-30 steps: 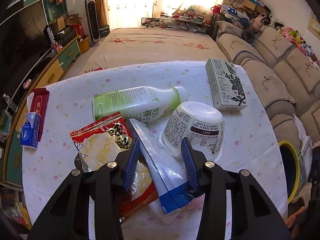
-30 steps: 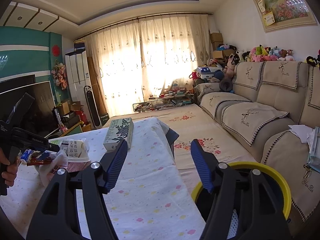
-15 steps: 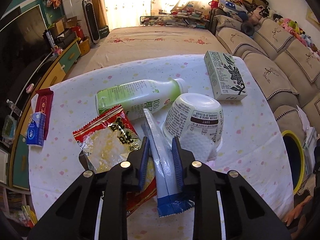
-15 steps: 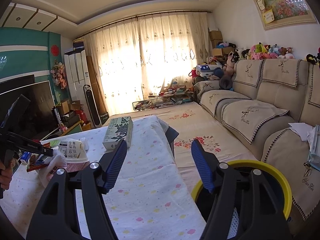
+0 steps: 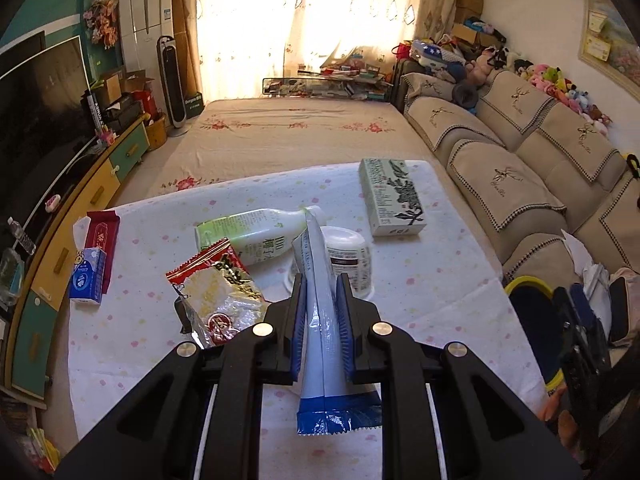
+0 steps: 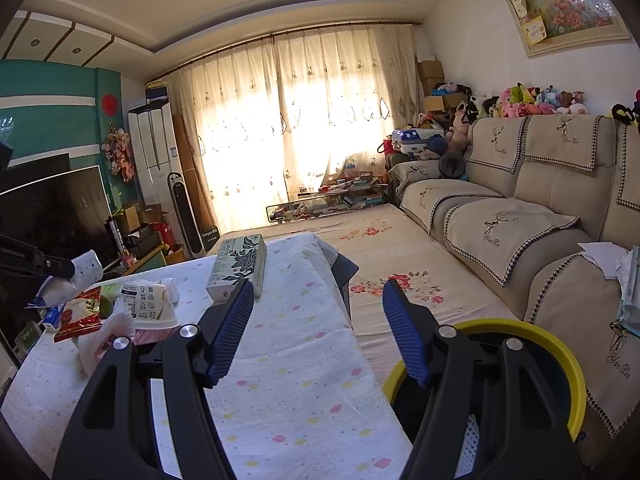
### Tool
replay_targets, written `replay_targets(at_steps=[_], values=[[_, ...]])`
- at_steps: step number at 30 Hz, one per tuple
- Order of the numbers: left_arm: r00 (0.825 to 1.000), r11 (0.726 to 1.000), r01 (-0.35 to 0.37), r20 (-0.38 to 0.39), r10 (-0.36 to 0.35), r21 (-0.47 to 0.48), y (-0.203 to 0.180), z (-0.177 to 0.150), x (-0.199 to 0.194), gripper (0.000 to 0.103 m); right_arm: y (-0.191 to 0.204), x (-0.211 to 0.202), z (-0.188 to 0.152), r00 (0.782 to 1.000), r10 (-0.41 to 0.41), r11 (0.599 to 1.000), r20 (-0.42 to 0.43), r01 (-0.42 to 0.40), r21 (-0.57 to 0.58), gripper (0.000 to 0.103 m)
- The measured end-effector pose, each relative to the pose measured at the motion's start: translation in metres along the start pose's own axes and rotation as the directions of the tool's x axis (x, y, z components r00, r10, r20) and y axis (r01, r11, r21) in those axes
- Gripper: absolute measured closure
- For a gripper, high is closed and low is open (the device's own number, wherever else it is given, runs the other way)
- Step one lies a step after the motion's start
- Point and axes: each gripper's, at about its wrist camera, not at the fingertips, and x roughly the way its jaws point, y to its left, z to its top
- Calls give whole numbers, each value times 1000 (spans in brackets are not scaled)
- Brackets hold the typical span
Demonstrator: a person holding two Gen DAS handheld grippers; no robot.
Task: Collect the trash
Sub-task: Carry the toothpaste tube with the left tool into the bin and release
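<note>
Left wrist view
step: pick-up of one trash item judged in hand; blue-and-white wrapper (image 5: 320, 320) is held clear of the counter (image 5: 432, 280), lifted.
left gripper (image 5: 322, 300): closed down on the wrapper, which is pinched between the blue pads; wrapper's blue sealed end hangs below the jaws, upper end sticks up in front of the camera.
left on counter: red snack bag (image 5: 216, 292), green-and-white bottle (image 5: 256, 236) lying on its side, upturned white cup (image 5: 348, 258), green carton (image 5: 390, 196), blue tissue pack (image 5: 86, 276), red packet (image 5: 102, 236).
bin: yellow-rimmed trash bin (image 5: 528, 312) seen past the counter's right edge, beside the sofa (image 5: 520, 184).
next move: a carry rightwards over the bin mouth is judged needed, then release; thin film may slip or swing.

Right wrist view
right gripper (image 6: 318, 328): jaws wide apart, nothing held, nothing touched; hovering above the counter's edge.
bin: yellow rim just below and right of the gripper, partly hidden by it.
trash: snack bag, cup and carton seen at left on the counter.
left gripper: only partly visible at the far left edge; grip cannot be told from here.
</note>
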Motion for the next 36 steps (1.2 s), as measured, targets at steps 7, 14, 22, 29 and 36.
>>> replay_targets(at_steps=[7, 14, 22, 29, 36], values=[[995, 992, 82, 53, -87, 96, -51, -16, -54, 87, -17, -14, 1, 999, 28, 997, 20, -29, 69, 39], [983, 966, 167, 47, -180, 199, -119, -33, -77, 87, -58, -77, 9, 996, -3, 997, 90, -4, 80, 39], [953, 905, 299, -42, -301, 303, -220, -45, -55, 87, -120, -139, 2, 980, -150, 986, 131, 138, 94, 39], [928, 846, 372, -129, -349, 383, -313, -58, -12, 87, -167, -156, -9, 967, -234, 964, 100, 217, 154, 39], [909, 814, 416, -207, -361, 406, -374, -67, 39, 87, -196, -159, -14, 956, -280, 945, 88, 258, 202, 39]])
